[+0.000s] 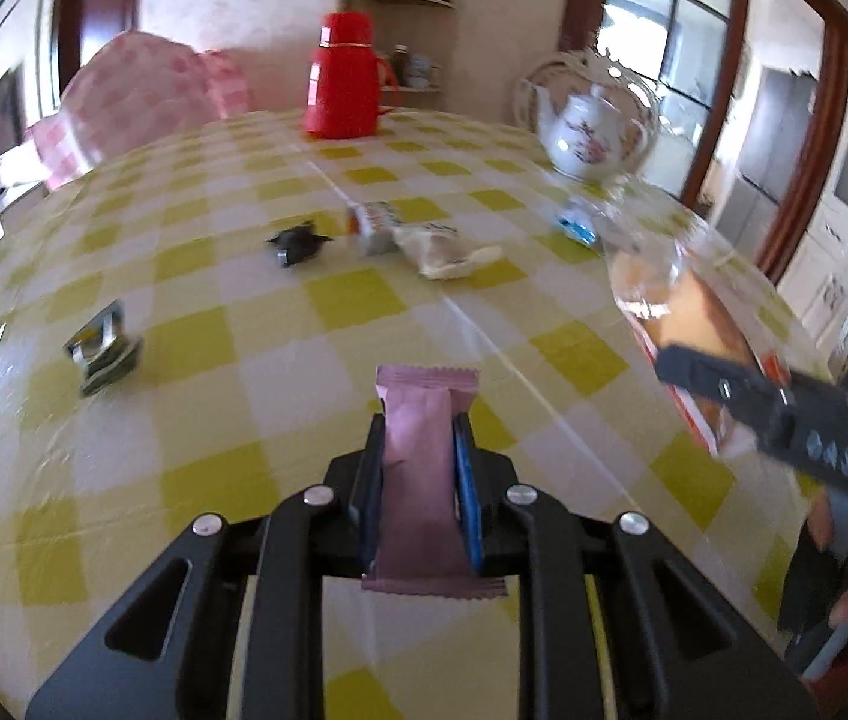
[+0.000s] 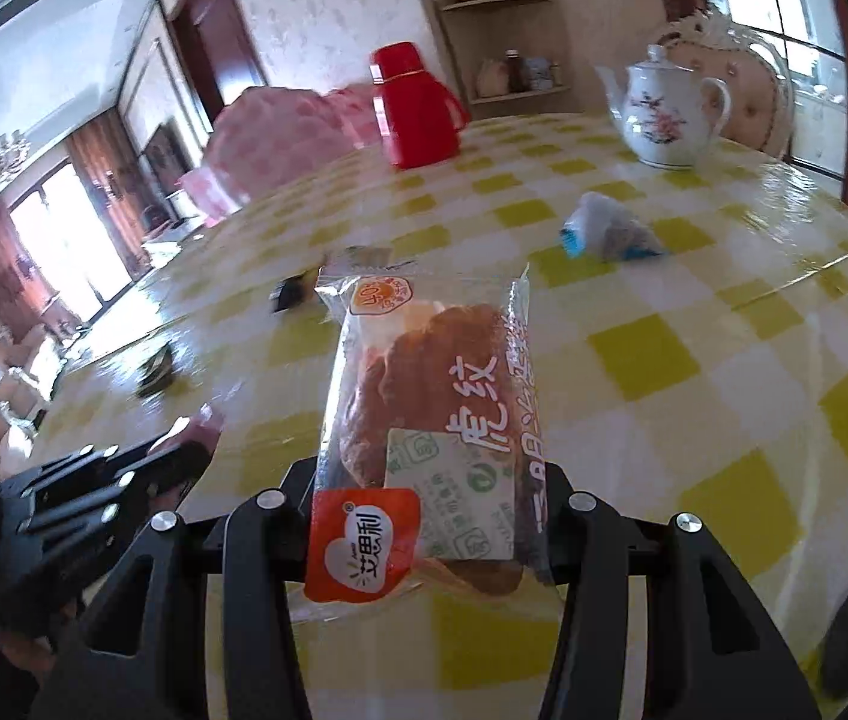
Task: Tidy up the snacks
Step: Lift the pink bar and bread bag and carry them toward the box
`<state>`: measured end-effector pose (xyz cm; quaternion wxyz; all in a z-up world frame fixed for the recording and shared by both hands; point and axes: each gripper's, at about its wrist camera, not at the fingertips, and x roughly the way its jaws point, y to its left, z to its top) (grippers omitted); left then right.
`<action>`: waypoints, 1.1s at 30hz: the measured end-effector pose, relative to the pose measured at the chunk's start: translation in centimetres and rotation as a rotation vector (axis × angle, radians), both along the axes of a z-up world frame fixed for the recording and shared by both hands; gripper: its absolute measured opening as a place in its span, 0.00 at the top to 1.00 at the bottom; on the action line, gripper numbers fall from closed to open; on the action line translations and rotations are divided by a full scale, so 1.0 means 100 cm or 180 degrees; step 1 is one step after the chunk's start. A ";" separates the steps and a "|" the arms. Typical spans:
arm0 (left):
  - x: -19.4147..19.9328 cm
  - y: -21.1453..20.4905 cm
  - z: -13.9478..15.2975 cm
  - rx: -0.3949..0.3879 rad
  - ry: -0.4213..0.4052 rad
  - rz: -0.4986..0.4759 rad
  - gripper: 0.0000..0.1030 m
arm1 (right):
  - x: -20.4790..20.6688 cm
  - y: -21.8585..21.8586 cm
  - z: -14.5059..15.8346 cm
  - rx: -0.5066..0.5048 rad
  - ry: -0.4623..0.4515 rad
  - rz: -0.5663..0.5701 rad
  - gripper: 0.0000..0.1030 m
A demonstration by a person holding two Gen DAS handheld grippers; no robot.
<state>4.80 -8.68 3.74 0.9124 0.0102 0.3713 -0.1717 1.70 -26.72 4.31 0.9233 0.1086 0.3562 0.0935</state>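
Observation:
My left gripper (image 1: 419,438) is shut on a pink snack bar (image 1: 422,468) and holds it above the yellow-checked table (image 1: 279,324). My right gripper (image 2: 430,468) is shut on a clear bread packet with an orange label (image 2: 424,420); both show at the right of the left wrist view, gripper (image 1: 688,369) and packet (image 1: 694,312). The left gripper also appears at the lower left of the right wrist view (image 2: 183,462). Loose snacks lie on the table: a dark green packet (image 1: 102,348), a black wrapper (image 1: 296,241), a small box (image 1: 372,227), a white packet (image 1: 442,249) and a blue-white packet (image 2: 610,234).
A red thermos jug (image 1: 345,78) and a white floral teapot (image 1: 595,132) stand at the table's far side. A pink-covered chair (image 1: 141,96) and a white chair (image 2: 748,78) stand behind the table.

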 end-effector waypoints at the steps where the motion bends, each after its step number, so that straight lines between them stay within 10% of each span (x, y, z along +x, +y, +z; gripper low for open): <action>1: -0.003 0.004 0.002 -0.0022 -0.0011 0.0032 0.79 | -0.005 0.005 0.001 -0.0008 -0.0012 0.0023 0.54; 33: -0.131 0.077 0.024 0.0020 -0.0383 0.0431 0.79 | -0.110 0.103 0.002 0.0130 -0.0077 0.0567 0.54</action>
